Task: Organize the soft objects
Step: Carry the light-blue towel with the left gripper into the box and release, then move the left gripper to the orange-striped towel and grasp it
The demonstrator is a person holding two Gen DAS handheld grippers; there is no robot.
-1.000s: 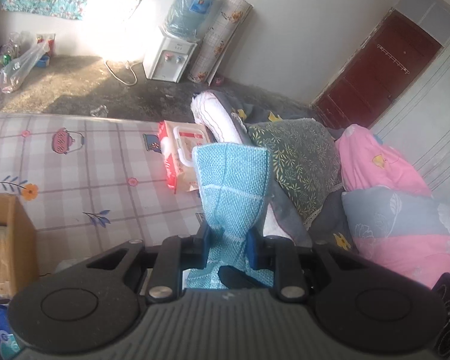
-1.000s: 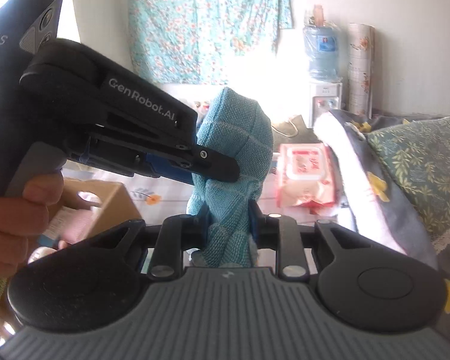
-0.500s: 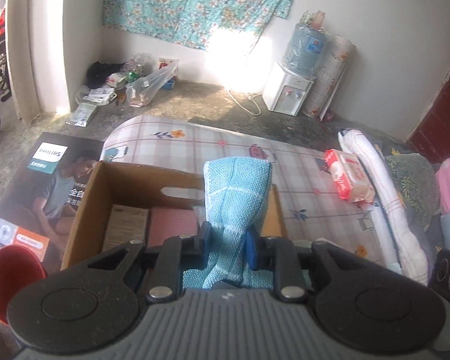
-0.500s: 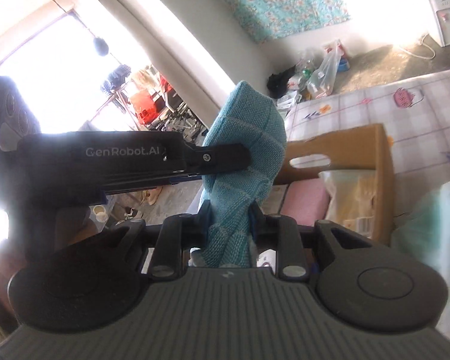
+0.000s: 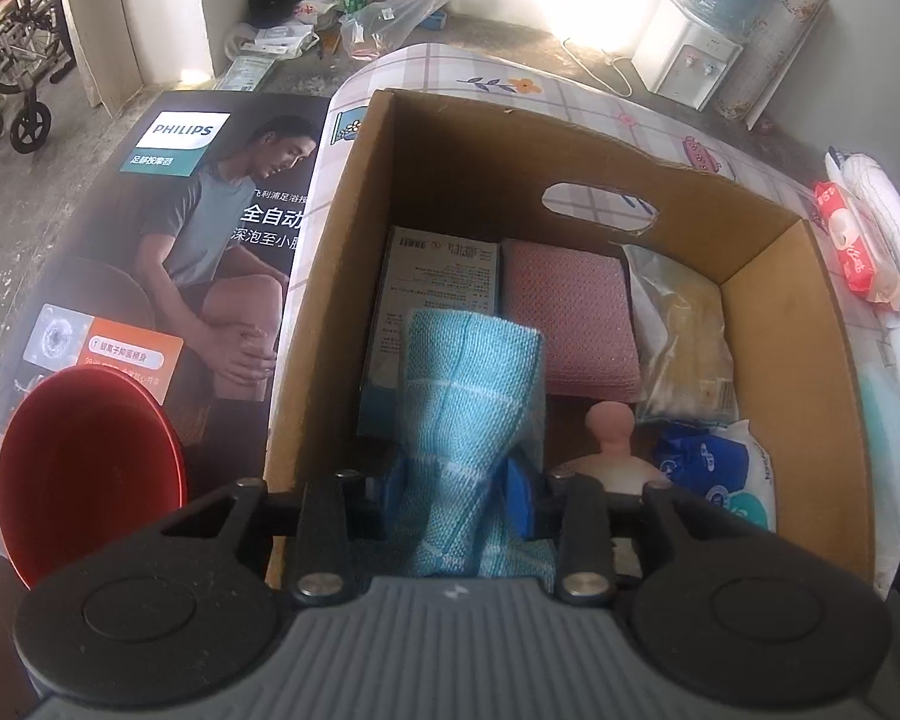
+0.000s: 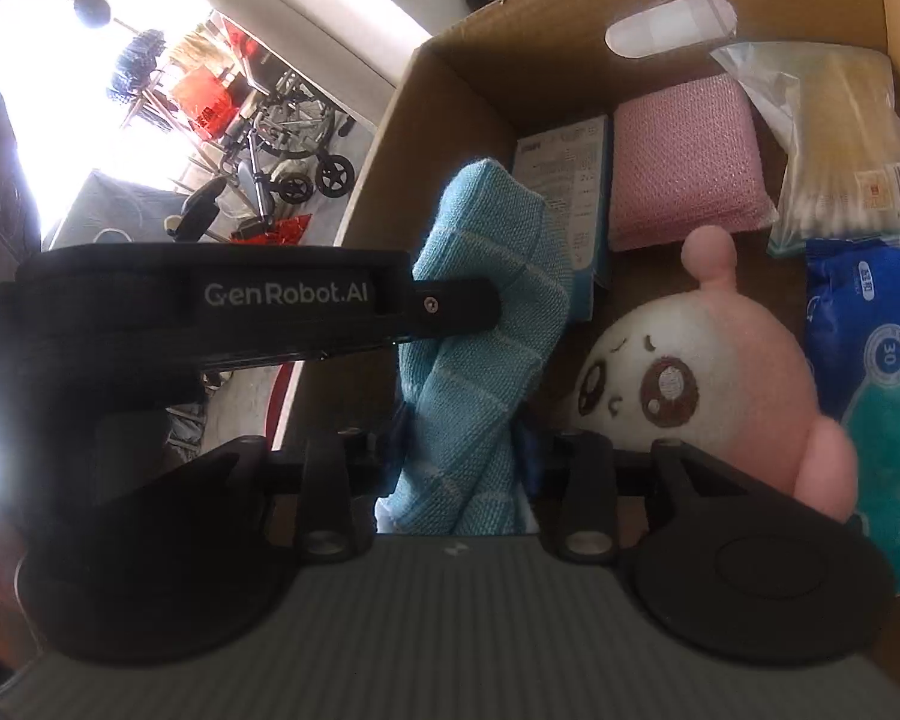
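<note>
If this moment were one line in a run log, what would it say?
stage: placing | item: folded blue knitted cloth | left tongs: opening, cloth between | right tongs: opening, cloth between | over: open cardboard box

A folded blue knit cloth (image 5: 471, 414) stands bunched upright above the open cardboard box (image 5: 798, 312), over its near left corner, seemingly clear of the pink-and-white plush toy (image 6: 690, 372) lying inside.

"PHILIPS" on the flat box (image 5: 174, 192) (Chinese print below); "GenRobot.AI" on the left hand-held gripper (image 6: 444, 324).

Harsh window (image 6: 60, 120) glare blows out the left; fisheye bends edges, box interior shadowed.
</note>
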